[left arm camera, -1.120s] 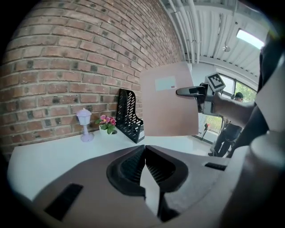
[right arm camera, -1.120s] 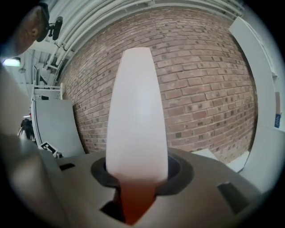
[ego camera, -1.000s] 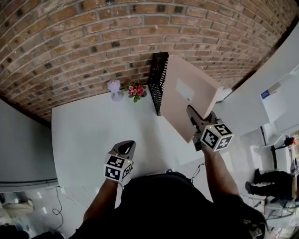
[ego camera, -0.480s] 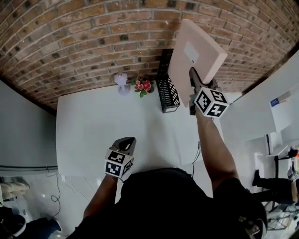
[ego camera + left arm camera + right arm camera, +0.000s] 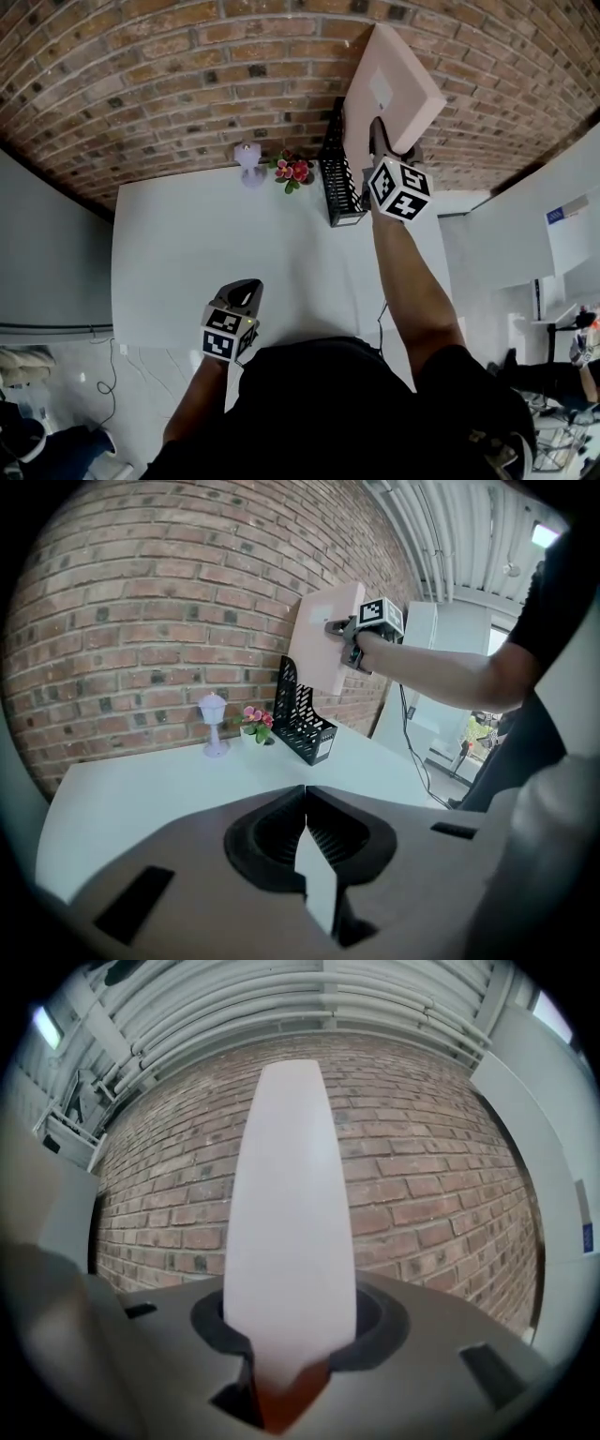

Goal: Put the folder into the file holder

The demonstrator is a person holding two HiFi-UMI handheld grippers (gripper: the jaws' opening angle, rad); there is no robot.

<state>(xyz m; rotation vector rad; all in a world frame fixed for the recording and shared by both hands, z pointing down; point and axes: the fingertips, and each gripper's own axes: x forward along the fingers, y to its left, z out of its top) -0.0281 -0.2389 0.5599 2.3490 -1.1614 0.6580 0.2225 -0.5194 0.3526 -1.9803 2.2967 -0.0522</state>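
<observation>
We recorded a white table set against a red-brown brick wall; at the table's far edge, close to the wall, a small white lamp-shaped ornament stood upright; to its right we noted a cluster of pink flowers with green leaves, near it but apart; a grey panel flanked the table at the left and a white panel at the right; parallel grey pipes ran along the ceiling.
</observation>
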